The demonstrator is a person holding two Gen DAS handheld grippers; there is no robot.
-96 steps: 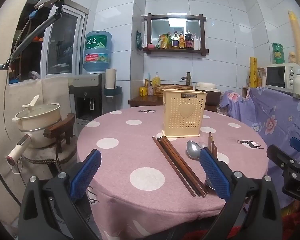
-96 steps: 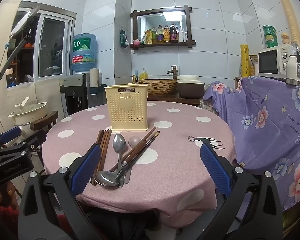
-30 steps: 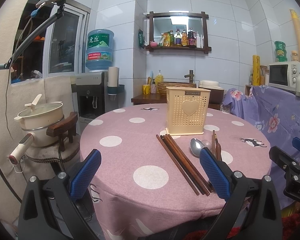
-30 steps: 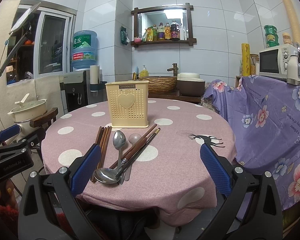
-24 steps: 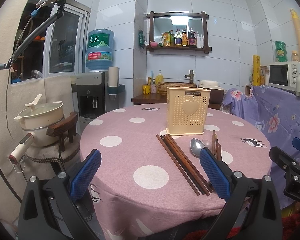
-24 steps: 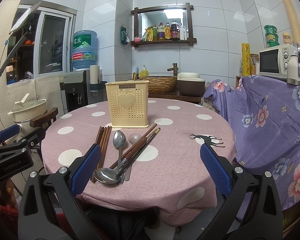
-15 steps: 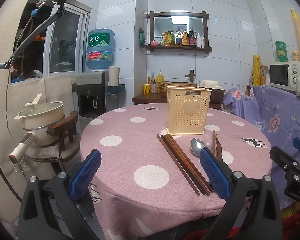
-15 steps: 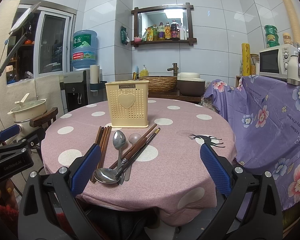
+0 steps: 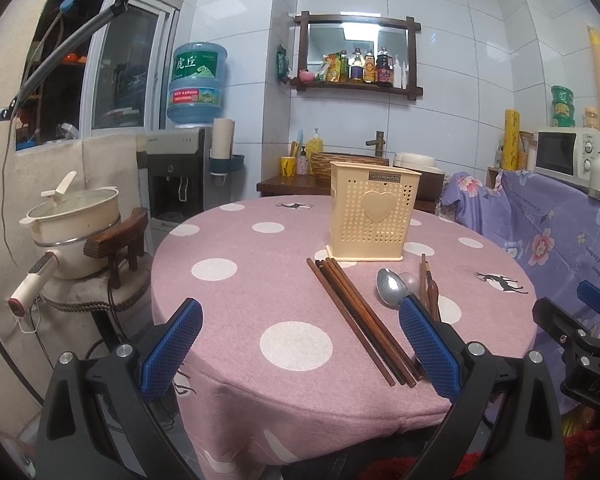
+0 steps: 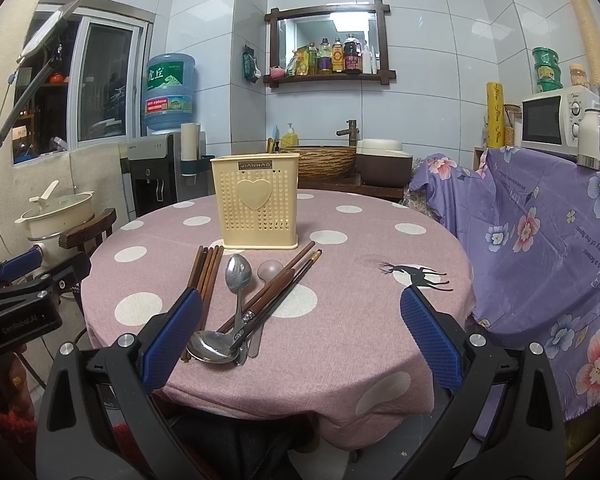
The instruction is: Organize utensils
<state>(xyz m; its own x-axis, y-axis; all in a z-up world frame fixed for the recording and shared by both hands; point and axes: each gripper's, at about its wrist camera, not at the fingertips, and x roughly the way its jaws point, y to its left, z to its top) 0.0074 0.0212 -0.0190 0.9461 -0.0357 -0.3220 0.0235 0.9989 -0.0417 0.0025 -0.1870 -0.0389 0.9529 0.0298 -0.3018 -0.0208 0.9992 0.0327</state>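
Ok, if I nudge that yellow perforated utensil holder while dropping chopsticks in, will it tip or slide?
The utensil holder looks like thin perforated plastic and seems empty, so probably light. Tall on a small base, standing on tablecloth, it could tip or skid if knocked near its rim.

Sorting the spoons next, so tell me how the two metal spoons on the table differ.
The far spoon lies bowl toward the holder; the near spoon lies bowl toward the table edge. The far spoon's bowl lies clear; chopsticks cross the near spoon's handle. Both are shiny metal, lying flat.
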